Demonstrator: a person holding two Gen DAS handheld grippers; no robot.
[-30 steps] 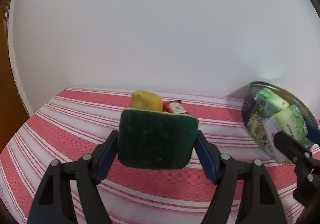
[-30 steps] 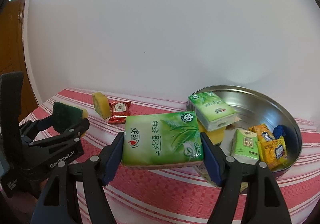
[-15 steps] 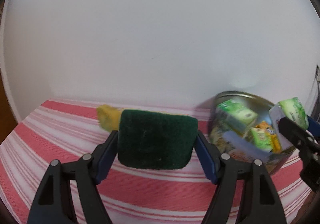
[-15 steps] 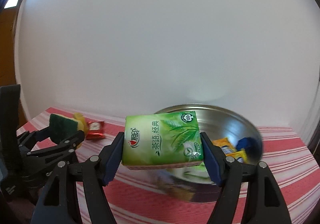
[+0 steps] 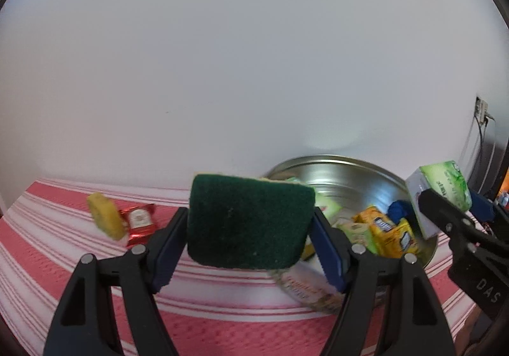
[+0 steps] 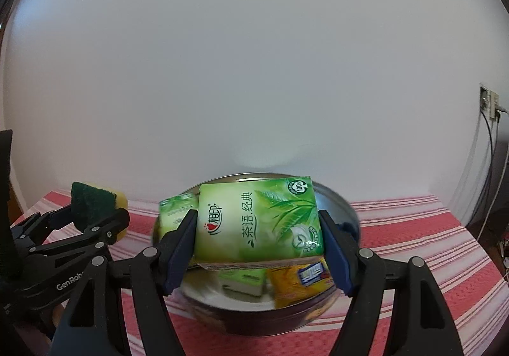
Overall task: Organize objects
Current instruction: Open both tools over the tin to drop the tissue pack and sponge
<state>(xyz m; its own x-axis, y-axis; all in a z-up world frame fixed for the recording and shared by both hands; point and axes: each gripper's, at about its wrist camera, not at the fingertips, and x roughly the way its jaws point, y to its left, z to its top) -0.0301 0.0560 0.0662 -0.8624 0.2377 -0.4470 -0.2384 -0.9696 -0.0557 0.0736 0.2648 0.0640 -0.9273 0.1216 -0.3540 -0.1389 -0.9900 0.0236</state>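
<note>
1. Left view: the left gripper (image 5: pixel 249 239) squeezed a sponge (image 5: pixel 249 222) by its two sides, partly open, up in the air before the bowl (image 5: pixel 346 169). The sponge looked soft and light. A second before, the bowl sat far right; it was now close.
2. Right view: the right gripper (image 6: pixel 257 228) pinched a tissue pack (image 6: pixel 259 222) by its sides, over the bowl. It looked squashy and slippery. Earlier the pack hung beside the bowl.

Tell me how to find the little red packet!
Start at the red-striped tablecloth, left of the round metal tin. Beside the loose yellow sponge lies the small red packet, the only red, shiny thing lying there.
</note>
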